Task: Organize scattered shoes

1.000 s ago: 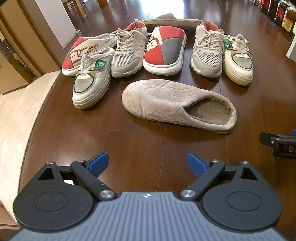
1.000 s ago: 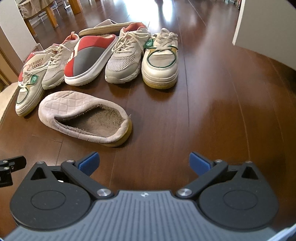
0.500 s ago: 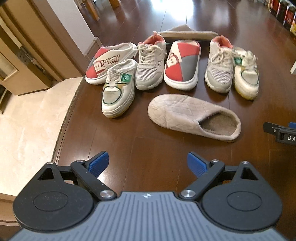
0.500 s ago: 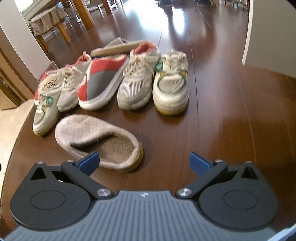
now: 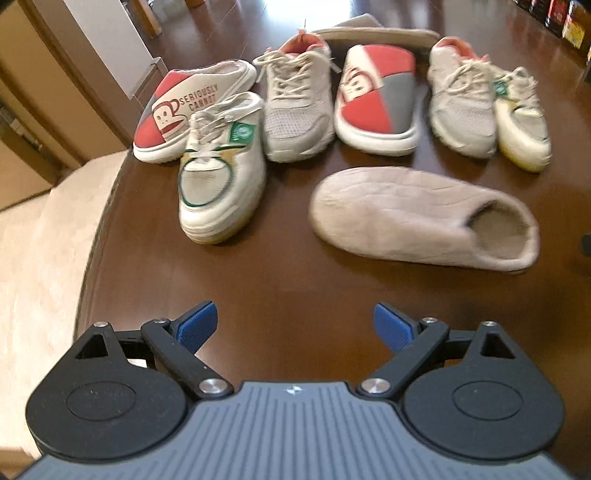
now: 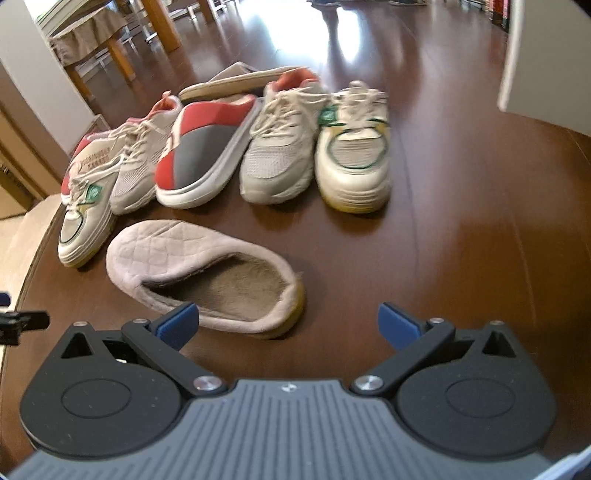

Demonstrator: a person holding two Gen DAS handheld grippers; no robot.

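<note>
Several shoes lie on a dark wooden floor. A beige quilted slipper [image 5: 424, 221] [image 6: 207, 273] lies nearest, on its own. Behind it stand a white-green sneaker [image 5: 221, 177] [image 6: 86, 221], a red monkey-print slip-on [image 5: 184, 107], a grey mesh sneaker [image 5: 295, 110] [image 6: 142, 162], a red-grey slip-on [image 5: 376, 99] [image 6: 203, 155], a second grey sneaker [image 5: 461, 107] [image 6: 280, 147] and a second white-green sneaker [image 5: 524, 122] [image 6: 354, 155]. Another beige slipper [image 5: 376, 31] [image 6: 240, 79] lies at the back. My left gripper [image 5: 294, 326] and right gripper [image 6: 288, 323] are open and empty, above the floor in front of the shoes.
A pale tiled area [image 5: 40, 240] borders the wood on the left, beside a door frame [image 5: 66, 92]. A wooden table [image 6: 110, 40] stands far left. A white cabinet [image 6: 546, 62] is on the right. Bottles [image 5: 554, 18] line the far right wall.
Both grippers have come closer to the shoes after pulling back half a second ago. The right gripper now sits just behind the near slipper's heel. No shoe has moved.
</note>
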